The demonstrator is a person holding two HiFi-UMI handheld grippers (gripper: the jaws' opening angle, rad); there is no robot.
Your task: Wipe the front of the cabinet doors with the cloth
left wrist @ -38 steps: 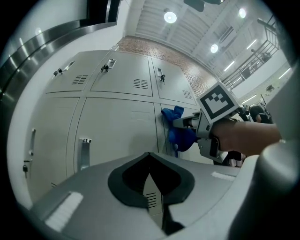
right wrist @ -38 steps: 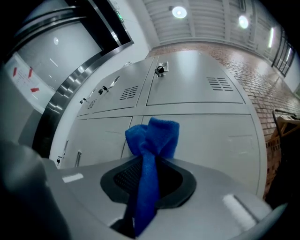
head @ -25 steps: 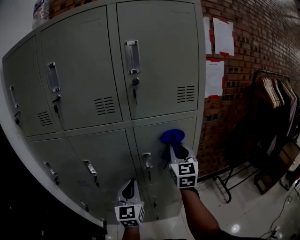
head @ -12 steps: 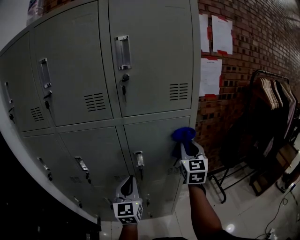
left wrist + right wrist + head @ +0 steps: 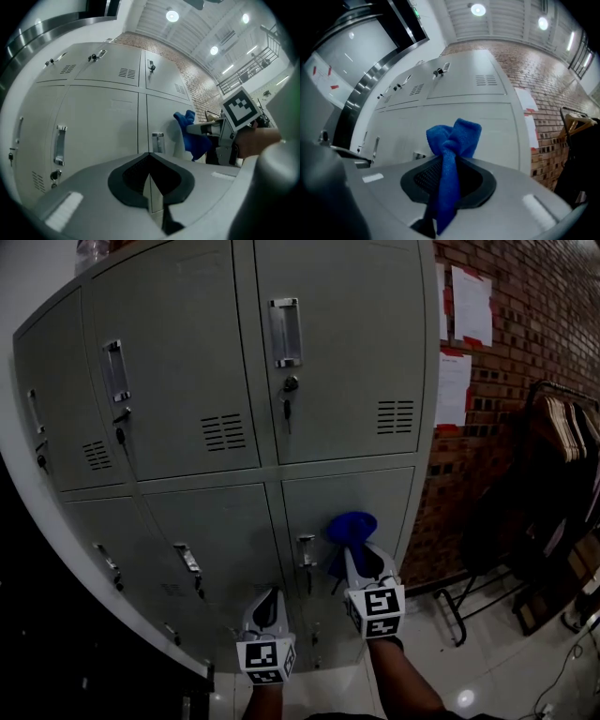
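Note:
A grey metal locker cabinet point(image 5: 187, 352) with two rows of doors fills the head view. My right gripper point(image 5: 354, 542) is shut on a bunched blue cloth point(image 5: 349, 527), which presses against the lower right door point(image 5: 375, 498). The same cloth point(image 5: 452, 140) sticks out past the jaws in the right gripper view and hangs down between them. My left gripper point(image 5: 266, 607) is lower, in front of the bottom of the lower doors, shut with nothing in it. The left gripper view shows the blue cloth point(image 5: 191, 136) and the right gripper point(image 5: 199, 129) at its right.
Each door has a handle point(image 5: 285, 332), a lock and vent slots point(image 5: 394, 416). A brick wall point(image 5: 525, 296) with paper notices point(image 5: 452, 388) stands right of the cabinet. A clothes rack with hangers point(image 5: 562, 418) is at far right. The floor point(image 5: 487, 662) is glossy.
The right gripper with the cloth has slid left and a little down across the lower right door. The head view has shifted, so the cabinet sits further right in it.

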